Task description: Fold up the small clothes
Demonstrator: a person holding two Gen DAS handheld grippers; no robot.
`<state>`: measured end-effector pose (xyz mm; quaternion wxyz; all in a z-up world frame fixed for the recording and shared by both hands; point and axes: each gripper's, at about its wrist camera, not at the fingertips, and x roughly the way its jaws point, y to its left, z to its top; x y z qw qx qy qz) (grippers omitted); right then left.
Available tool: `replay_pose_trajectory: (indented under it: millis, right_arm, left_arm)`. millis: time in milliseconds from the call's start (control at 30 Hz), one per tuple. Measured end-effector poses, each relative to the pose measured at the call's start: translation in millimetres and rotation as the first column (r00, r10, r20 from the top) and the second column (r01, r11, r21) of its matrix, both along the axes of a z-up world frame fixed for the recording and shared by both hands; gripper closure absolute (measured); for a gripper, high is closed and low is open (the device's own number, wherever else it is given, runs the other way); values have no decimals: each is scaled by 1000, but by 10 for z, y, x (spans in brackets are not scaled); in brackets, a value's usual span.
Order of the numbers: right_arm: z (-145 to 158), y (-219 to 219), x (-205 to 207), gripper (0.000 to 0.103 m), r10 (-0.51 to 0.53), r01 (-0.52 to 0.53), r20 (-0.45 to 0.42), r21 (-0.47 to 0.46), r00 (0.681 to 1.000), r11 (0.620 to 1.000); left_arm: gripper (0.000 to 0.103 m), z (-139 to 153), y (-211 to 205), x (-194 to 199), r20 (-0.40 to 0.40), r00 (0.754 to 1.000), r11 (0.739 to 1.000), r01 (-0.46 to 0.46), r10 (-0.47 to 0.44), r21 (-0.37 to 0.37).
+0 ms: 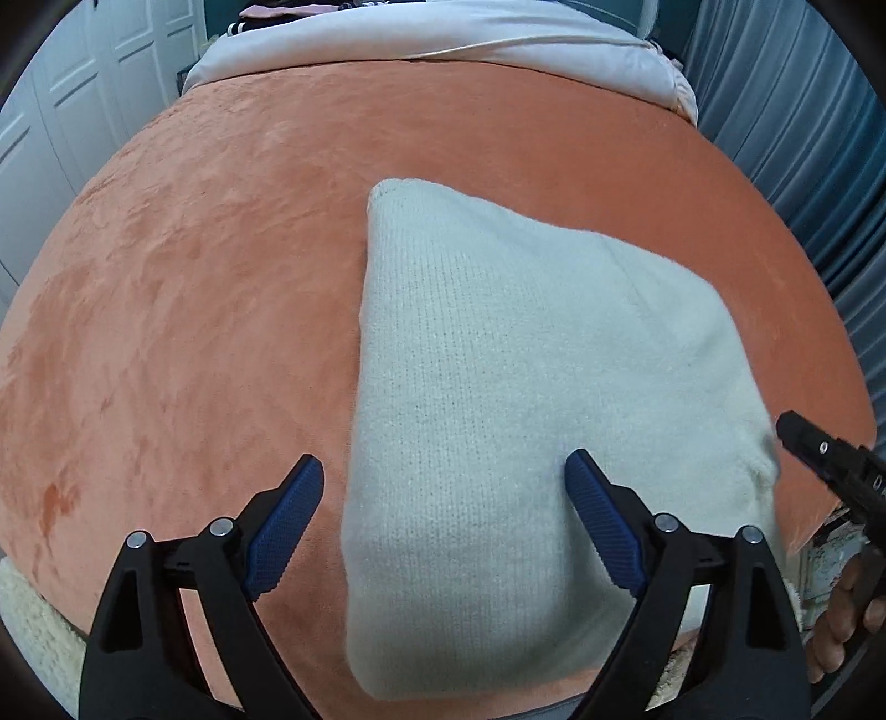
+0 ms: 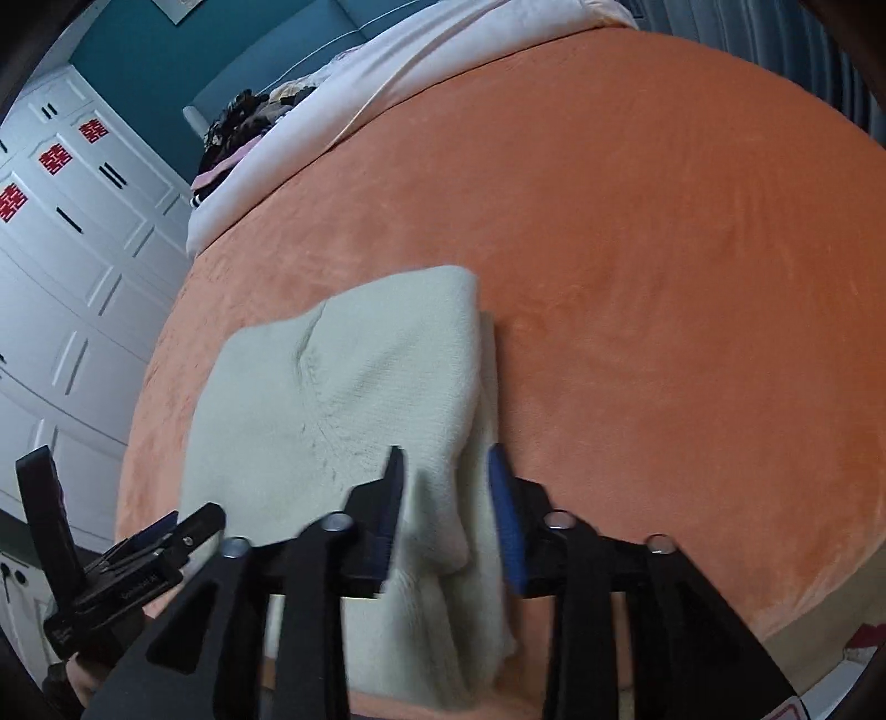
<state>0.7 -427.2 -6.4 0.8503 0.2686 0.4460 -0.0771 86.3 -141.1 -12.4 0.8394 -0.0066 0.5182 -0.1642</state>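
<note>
The left gripper [image 1: 443, 476] is held wide apart above the near left edge of the folded cream sweater [image 1: 531, 399], nothing gripped. The right gripper [image 2: 446, 471] is parted, a fold of knit lying loose between its pads. The sweater's long axis is directed away across the orange blanket [image 1: 183, 288], white bedding [image 1: 443, 33] beyond.

Filled most of both views: an orange plush bedspread [image 1: 221, 277]. Lay across its far edge, at twelve o'clock: a white duvet [image 1: 443, 39]. Stood at nine to ten o'clock: white panelled wardrobe doors [image 2: 72, 277], bearing red paper cut-outs [image 2: 55, 158]. Rose behind: a teal wall [image 2: 166, 61]. Hung at two o'clock: grey-blue curtains [image 1: 803, 138].
</note>
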Motion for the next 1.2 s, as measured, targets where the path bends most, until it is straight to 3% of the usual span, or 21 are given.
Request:
replay_pose_trajectory:
  millis: [100,167,267,333,467,633,667,700,733,767,800,867,1000,1200]
  right_arm:
    - [-187,-19,-42,35,10,-8,-47,48,999,999]
    - [-371,-33,-4,34,38,-26,-89,136,995,990]
    - [-552,14,0,26,53,-32,-74,263,996,964]
    - [-619,56,24,20,45,-26,-59,290,997,957]
    - [-644,138,112,19,65,-54,-28,300,998,952]
    - [-692,178,417,18,60,-49,-25,315,998,948]
    - [-686,183,459,24,59,-47,-30,308,998,950]
    - [-665,198,494,37,58,-46,-34,290,998,956]
    - [-630,215,512,44,60,-48,-35,272,998,961]
    - [-567,228,505,61,57,-48,-25,255,998,966]
    - [-507,253,505,67,56,-51,-14,242,998,969]
    - [-314,318,460,69,55,-56,12,205,998,977]
    - [118,481,282,70,43,-50,62,115,997,992]
    - [734,481,-307,70,-38,27,176,65,984,998]
  left_arm:
    - [7,-62,237,-8,-24,998,989,-55,52,-140]
    - [7,-219,325,22,-107,992,980,-84,65,-180]
    - [5,-390,398,38,-171,983,958,-110,65,-265]
    - [5,-459,376,54,-191,981,948,-103,45,-303]
    - [5,-573,202,169,-242,970,935,-76,-10,-346]
    - [5,-555,9,288,-255,967,949,-97,18,-301]
    - [5,-536,-15,298,-260,965,951,-100,22,-293]
    - [7,-496,-38,290,-255,967,955,-98,25,-281]
    - [13,-450,-53,259,-243,970,961,-89,23,-263]
    - [21,-384,-80,241,-226,974,967,-77,21,-242]
    - [25,-308,-108,206,-206,978,973,-59,12,-221]
    - [37,-103,-161,124,-155,988,983,-2,-26,-181]
    - [40,337,-284,-55,-91,990,986,95,-108,-137]
    - [40,914,-384,-342,2,975,963,221,-223,-154]
